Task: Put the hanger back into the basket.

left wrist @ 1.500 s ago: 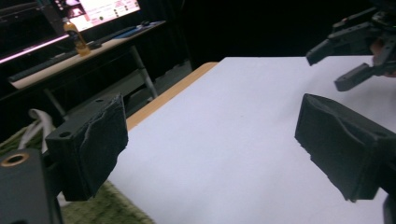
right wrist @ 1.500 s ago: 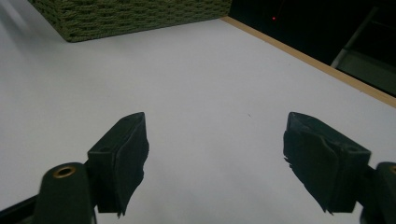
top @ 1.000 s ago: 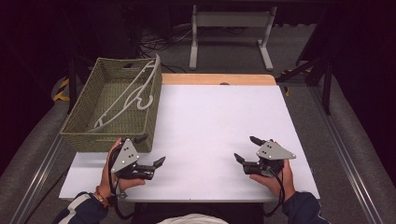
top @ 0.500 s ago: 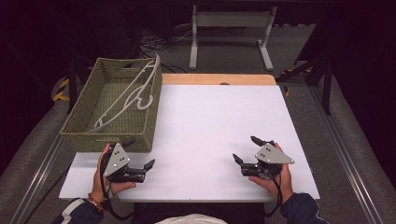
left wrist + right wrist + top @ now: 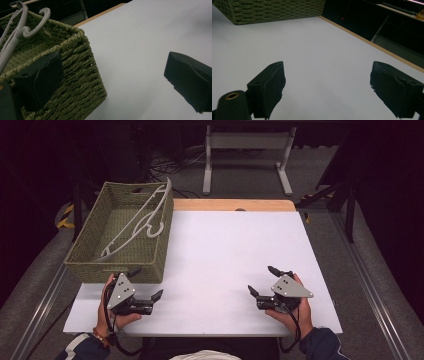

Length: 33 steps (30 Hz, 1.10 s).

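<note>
The left hand-held gripper is resting low on the worktop, its jaws having just been opening and now standing wide with nothing between them; the right hand-held gripper is likewise gaping and empty. The white hangers are lying in the woven basket just ahead of the left one, hooks propped over the far rim; reaching them well probably means rising over the near wall and pinching a bare stretch of one frame. That wall is standing in the way, and the hangers may be tangling; dark stands and cables are sitting well beyond.
</note>
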Available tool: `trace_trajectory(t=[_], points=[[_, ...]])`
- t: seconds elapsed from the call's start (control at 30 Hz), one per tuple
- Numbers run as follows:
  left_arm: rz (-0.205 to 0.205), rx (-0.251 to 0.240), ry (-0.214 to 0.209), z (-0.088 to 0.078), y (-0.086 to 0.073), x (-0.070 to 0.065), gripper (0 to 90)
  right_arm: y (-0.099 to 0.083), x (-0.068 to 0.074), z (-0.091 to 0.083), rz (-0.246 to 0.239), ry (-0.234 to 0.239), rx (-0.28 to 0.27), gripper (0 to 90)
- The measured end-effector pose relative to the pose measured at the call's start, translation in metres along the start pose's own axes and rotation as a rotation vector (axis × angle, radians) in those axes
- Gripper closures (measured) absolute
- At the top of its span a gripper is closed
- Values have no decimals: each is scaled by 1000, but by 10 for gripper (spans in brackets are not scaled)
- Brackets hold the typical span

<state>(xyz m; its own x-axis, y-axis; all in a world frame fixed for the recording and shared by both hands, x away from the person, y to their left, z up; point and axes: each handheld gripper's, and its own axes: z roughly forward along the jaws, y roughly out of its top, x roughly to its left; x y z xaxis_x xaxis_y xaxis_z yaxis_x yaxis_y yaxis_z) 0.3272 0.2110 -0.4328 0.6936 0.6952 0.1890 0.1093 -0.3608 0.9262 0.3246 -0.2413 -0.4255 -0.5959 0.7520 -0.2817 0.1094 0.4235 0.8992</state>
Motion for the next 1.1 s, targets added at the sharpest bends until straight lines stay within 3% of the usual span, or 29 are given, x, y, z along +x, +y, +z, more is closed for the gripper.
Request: trace_trajectory(t=[1.1], points=[[-9,38,-20,10,-4,0,32,0,-6,-4,16,-22,-16,136]])
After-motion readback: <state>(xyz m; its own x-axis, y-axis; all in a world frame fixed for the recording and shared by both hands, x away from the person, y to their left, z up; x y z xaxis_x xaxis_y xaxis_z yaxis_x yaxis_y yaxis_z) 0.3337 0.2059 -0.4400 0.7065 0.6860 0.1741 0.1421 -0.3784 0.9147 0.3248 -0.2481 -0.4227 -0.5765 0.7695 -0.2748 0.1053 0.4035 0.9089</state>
